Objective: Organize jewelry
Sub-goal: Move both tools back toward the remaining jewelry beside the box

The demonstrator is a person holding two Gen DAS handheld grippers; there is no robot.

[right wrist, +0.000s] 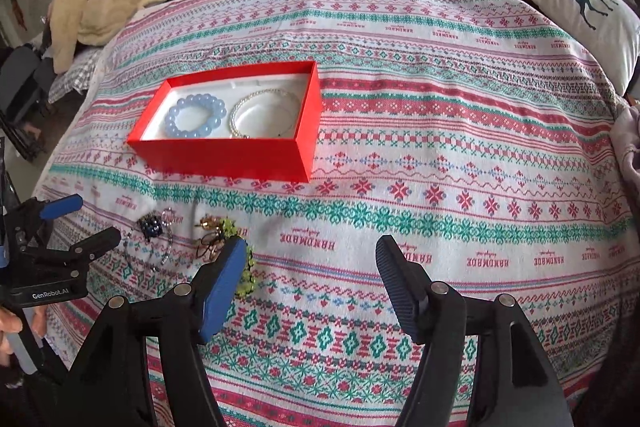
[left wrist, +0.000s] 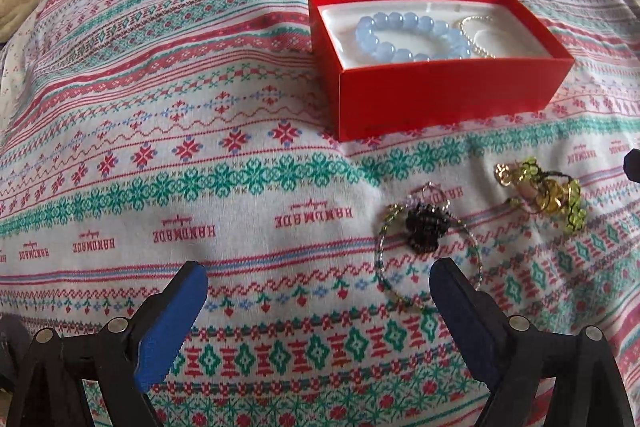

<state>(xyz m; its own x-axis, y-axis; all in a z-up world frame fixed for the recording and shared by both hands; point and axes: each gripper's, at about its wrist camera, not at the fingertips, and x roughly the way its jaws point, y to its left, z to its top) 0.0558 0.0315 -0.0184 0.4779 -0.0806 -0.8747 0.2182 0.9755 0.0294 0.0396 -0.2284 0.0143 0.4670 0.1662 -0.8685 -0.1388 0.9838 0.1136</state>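
A red box (right wrist: 224,155) sits on the bed cover (right wrist: 440,147), on the far side of the loose jewelry. Two bracelets are already in the box: one blue bead bracelet (right wrist: 196,117) on the left and one pearl bracelet (right wrist: 264,113) on the right. So part of the job looks done. Two bunches are still out on the cover, near the front of the box: one dark bead bunch (left wrist: 426,227) with a thin ring of tiny beads, and one green and gold bunch (left wrist: 548,197) to its right. I cannot tell how many pieces are in each bunch. The left tongs (left wrist: 320,291) are spread wide and hold nothing, just beside the dark bunch. The right tongs (right wrist: 312,267) are spread too and empty, with one finger in front of the green bunch.
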